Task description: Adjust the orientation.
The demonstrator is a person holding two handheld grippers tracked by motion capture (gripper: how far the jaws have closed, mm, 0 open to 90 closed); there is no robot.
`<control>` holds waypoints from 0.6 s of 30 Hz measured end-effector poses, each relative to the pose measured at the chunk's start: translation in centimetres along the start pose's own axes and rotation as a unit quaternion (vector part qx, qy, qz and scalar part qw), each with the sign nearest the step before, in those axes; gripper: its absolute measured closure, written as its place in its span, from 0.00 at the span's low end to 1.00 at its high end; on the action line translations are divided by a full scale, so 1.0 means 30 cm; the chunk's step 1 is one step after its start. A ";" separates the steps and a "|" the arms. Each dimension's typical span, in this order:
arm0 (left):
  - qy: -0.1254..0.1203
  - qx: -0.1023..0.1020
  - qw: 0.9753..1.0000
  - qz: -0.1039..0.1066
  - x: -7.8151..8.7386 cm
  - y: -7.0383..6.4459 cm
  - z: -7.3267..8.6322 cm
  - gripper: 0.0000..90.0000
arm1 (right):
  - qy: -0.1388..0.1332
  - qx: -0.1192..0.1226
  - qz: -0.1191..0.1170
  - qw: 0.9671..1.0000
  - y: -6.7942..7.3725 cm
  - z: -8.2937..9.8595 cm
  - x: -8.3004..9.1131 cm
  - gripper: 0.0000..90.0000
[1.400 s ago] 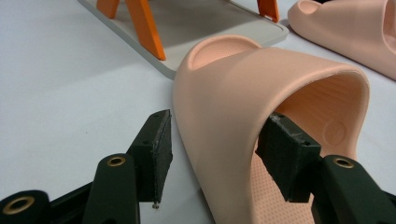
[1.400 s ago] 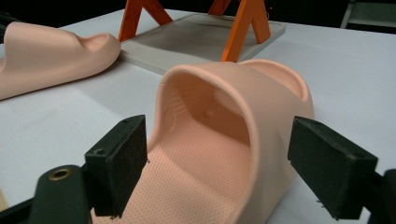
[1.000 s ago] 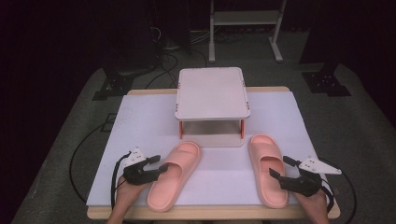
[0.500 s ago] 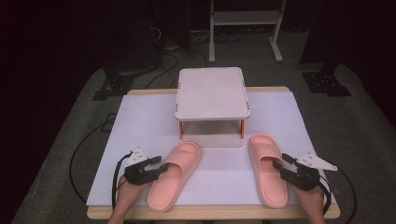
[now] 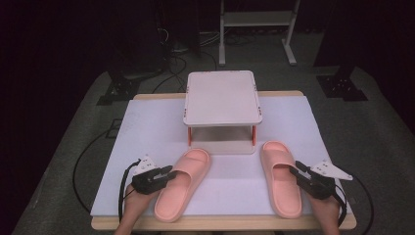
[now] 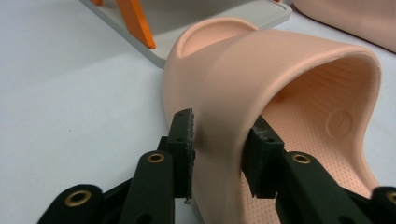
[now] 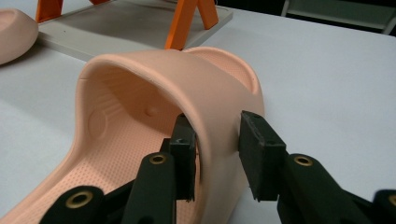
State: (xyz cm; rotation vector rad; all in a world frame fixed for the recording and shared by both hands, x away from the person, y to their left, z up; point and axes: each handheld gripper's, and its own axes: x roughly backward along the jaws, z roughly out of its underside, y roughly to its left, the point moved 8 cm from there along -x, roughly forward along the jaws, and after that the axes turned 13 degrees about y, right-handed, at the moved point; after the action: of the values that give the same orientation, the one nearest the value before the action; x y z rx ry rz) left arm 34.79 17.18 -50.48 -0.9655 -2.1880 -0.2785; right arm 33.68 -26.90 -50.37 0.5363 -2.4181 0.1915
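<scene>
Your left gripper straddles the strap wall of the left slipper, which lies on the white table cover just in front of the small two-tier rack; the jaws are slightly open, the pads flanking the strap, not visibly pressing it. Your right gripper sits the same way on the right slipper, with a small gap at its outer pad. You seem to be at the grasping step: next, close both firmly before lifting.

Wooden table, white sheet, two-tier rack, two pink slippers
</scene>
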 end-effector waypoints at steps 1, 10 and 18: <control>0.002 -0.003 1.000 -0.003 0.001 -0.001 0.000 0.75 | 0.002 0.001 0.003 1.000 0.001 0.000 0.001 0.75; 0.003 -0.005 1.000 -0.007 -0.002 -0.001 0.001 0.76 | 0.002 0.007 0.014 1.000 0.001 0.000 0.002 0.78; 0.001 -0.010 1.000 -0.016 -0.005 -0.010 -0.007 0.79 | 0.010 0.013 0.036 0.999 -0.004 0.002 0.004 0.83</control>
State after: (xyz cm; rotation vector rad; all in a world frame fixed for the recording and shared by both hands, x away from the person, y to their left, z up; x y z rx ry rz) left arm 34.77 16.80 -50.40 -0.9417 -2.2035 -0.3166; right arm 33.61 -27.05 -50.35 0.4578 -2.4205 0.2577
